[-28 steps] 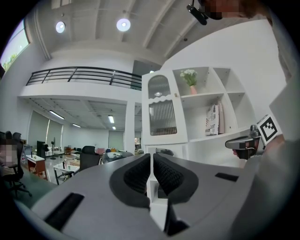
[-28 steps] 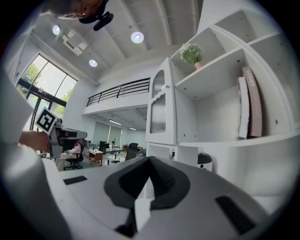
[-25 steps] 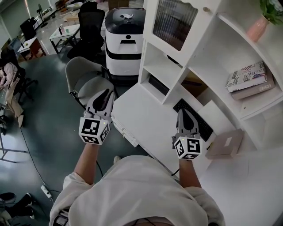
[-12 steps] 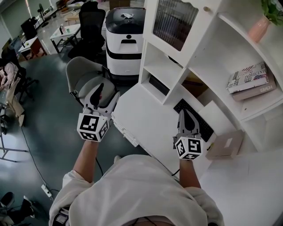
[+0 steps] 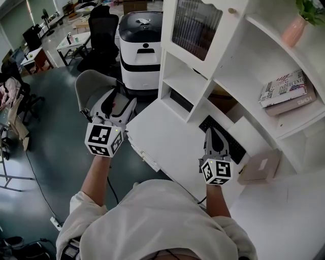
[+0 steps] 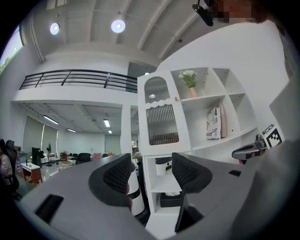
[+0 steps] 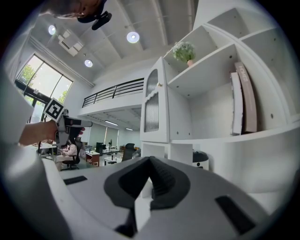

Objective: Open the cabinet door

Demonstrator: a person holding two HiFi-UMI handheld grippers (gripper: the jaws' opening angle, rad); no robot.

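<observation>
The white cabinet door (image 5: 195, 28) with ribbed glass is closed at the upper left of the shelf unit, its small knob (image 5: 232, 10) on the right edge. My left gripper (image 5: 117, 101) is open and empty, held in the air left of the desk, well short of the door. In the left gripper view the door (image 6: 161, 112) and knob (image 6: 176, 99) lie ahead beyond the spread jaws of the left gripper (image 6: 152, 171). My right gripper (image 5: 212, 133) is shut and empty over the desk near the keyboard. The right gripper view shows the right gripper (image 7: 151, 176) below the door (image 7: 152, 110).
A white desk (image 5: 167, 137) carries a black keyboard (image 5: 228, 142) and a cardboard box (image 5: 259, 165). Books (image 5: 287, 91) and a pink plant pot (image 5: 294, 28) sit on open shelves. A black-and-white machine (image 5: 140, 48) and a grey chair (image 5: 94, 86) stand to the left.
The left gripper's jaws have spread from nearly shut to wide open, and that hand has risen a little. The right gripper has stayed in place.
</observation>
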